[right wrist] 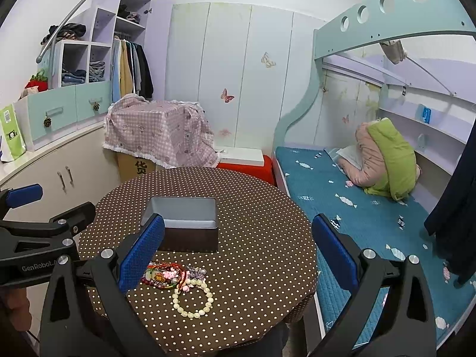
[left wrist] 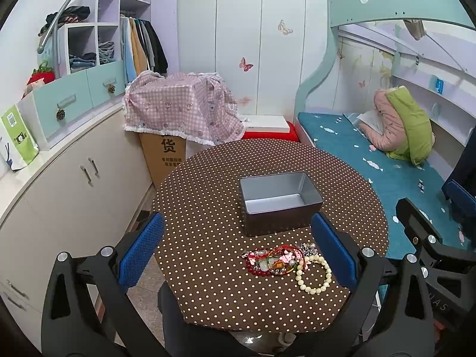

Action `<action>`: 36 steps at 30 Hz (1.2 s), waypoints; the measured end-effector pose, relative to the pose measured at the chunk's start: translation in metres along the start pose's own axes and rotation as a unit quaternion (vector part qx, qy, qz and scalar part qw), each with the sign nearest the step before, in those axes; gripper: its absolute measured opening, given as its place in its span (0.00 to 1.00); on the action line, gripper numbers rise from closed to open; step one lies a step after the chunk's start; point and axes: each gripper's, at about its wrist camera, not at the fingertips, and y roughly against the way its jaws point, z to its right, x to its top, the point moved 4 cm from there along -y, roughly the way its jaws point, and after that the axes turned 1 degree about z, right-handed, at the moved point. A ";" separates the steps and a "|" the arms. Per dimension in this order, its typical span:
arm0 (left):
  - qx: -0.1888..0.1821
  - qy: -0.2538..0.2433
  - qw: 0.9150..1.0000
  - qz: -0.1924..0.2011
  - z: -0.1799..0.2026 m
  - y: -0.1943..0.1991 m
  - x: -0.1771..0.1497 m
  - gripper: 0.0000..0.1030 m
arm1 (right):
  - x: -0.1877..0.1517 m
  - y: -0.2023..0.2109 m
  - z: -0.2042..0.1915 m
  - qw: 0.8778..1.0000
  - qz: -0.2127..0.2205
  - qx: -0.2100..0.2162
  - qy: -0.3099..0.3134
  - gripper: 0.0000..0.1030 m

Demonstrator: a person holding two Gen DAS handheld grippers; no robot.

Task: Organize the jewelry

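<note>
A pile of jewelry [left wrist: 278, 260] lies on the round brown polka-dot table [left wrist: 208, 208], near its front edge: red bead bracelets, coloured cords and a cream pearl bracelet [left wrist: 314, 273]. Behind it stands an empty grey metal tin [left wrist: 279, 202]. My left gripper [left wrist: 238, 255] is open above the table, its blue pads on either side of the pile. In the right wrist view the pile [right wrist: 169, 276] and the pearl bracelet [right wrist: 193, 299] lie just right of the left pad [right wrist: 142, 255]. My right gripper [right wrist: 238, 255] is open and empty. The tin [right wrist: 184, 223] stands beyond.
A bed with a teal cover [right wrist: 372, 223] runs along the table's right side. White cabinets [left wrist: 74, 184] stand to the left. A cardboard box under a pink checked cloth [left wrist: 178, 110] stands behind the table. The other gripper shows at the left edge of the right wrist view [right wrist: 38, 238].
</note>
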 end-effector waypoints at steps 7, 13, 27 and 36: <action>0.000 0.000 1.000 -0.001 -0.001 0.000 0.000 0.95 | 0.000 0.000 0.000 1.000 -0.001 0.000 -0.001 0.93; -0.001 0.000 1.000 -0.002 -0.001 -0.001 -0.001 0.95 | -0.001 0.000 -0.001 1.000 -0.001 0.000 0.000 0.93; 0.001 0.000 1.000 -0.010 -0.004 -0.015 -0.006 0.95 | -0.005 -0.007 0.000 1.000 -0.010 0.001 0.000 0.93; 0.003 0.002 1.000 -0.017 -0.005 -0.023 -0.011 0.95 | -0.007 -0.011 -0.003 1.000 -0.014 0.001 0.003 0.93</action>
